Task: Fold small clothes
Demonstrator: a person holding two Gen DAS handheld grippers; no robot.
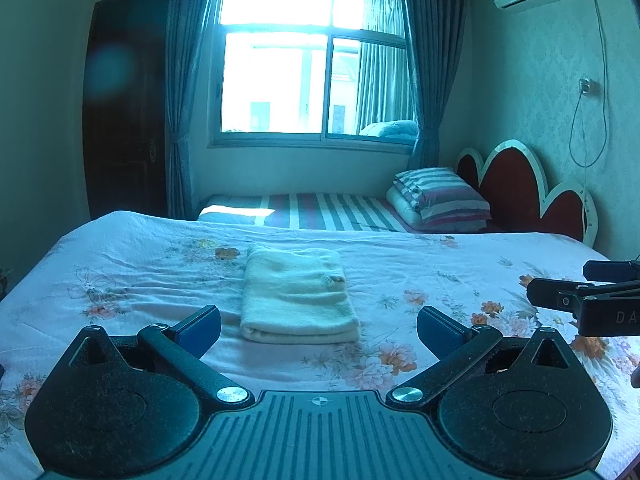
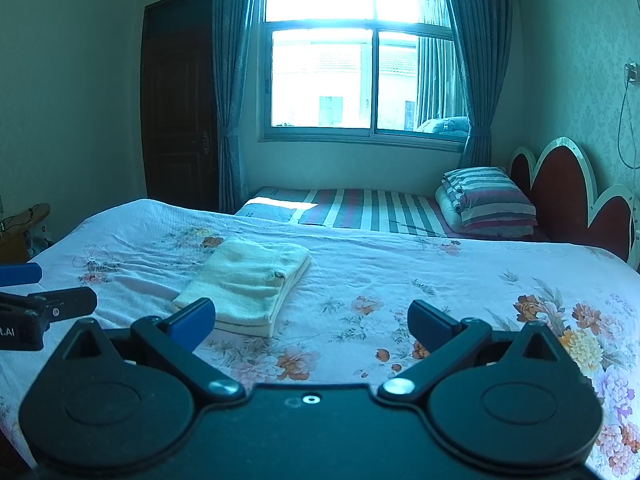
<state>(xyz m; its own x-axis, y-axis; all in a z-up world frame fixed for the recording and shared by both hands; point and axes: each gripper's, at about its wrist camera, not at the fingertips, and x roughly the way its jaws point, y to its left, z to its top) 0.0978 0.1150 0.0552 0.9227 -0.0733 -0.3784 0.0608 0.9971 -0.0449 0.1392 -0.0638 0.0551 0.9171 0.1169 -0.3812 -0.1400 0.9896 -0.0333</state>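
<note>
A cream small garment (image 1: 298, 294) lies folded into a neat rectangle on the floral bedsheet (image 1: 160, 264). It also shows in the right wrist view (image 2: 248, 284). My left gripper (image 1: 319, 330) is open and empty, held just in front of the garment's near edge. My right gripper (image 2: 311, 322) is open and empty, to the right of the garment and apart from it. The right gripper's fingers show at the right edge of the left wrist view (image 1: 560, 298). The left gripper's fingers show at the left edge of the right wrist view (image 2: 60, 304).
A second bed with a striped sheet (image 1: 332, 210) and folded striped bedding (image 1: 440, 196) stands behind. A red headboard (image 1: 516, 188) is at the right. A window (image 1: 312, 60), curtains and a dark door (image 1: 124, 100) are at the back.
</note>
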